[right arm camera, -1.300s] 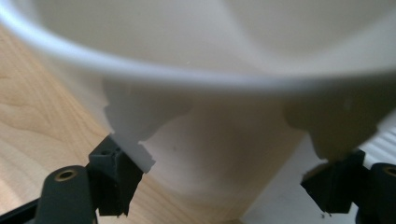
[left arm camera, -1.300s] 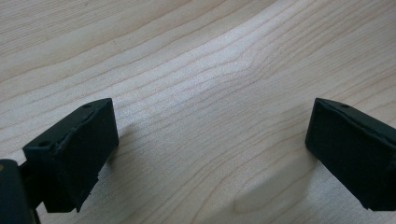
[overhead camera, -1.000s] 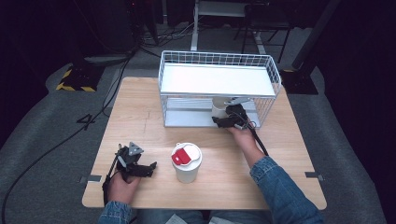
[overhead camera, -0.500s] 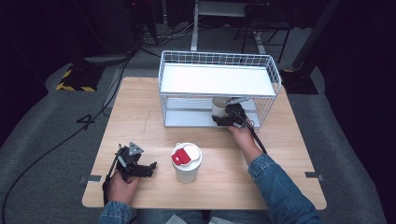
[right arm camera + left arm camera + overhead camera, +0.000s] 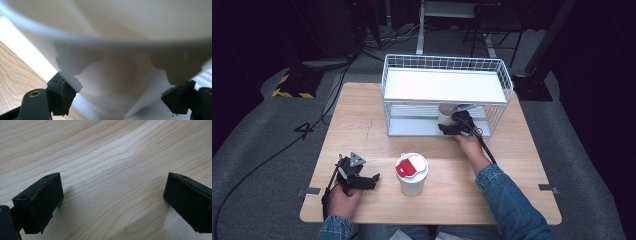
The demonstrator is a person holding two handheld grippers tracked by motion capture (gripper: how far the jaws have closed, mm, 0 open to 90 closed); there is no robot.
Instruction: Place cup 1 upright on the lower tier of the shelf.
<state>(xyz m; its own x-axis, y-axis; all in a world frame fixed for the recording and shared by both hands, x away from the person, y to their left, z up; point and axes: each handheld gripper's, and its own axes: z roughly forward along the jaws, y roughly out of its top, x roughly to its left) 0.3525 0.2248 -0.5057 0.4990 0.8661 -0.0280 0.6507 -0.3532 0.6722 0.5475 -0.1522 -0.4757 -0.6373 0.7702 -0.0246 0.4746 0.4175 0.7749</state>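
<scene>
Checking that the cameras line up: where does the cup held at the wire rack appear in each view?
High view: the cup sits right of centre, on the wire rack's lower shelf, at the right gripper.
Left gripper view: not in it.
Right gripper view: cup centre, between the fingers.
Shared landmark: the wooden table.

Left gripper (image 5: 368, 179) spread wide, low – right gripper (image 5: 451, 128) reaching forward, fingers clamped.

A light wooden surface (image 5: 362, 125) stands on grey carpeted floor (image 5: 257, 135) in a dim room, with black cables (image 5: 332, 95) and a yellow-black striped block (image 5: 292, 85) behind.
</scene>
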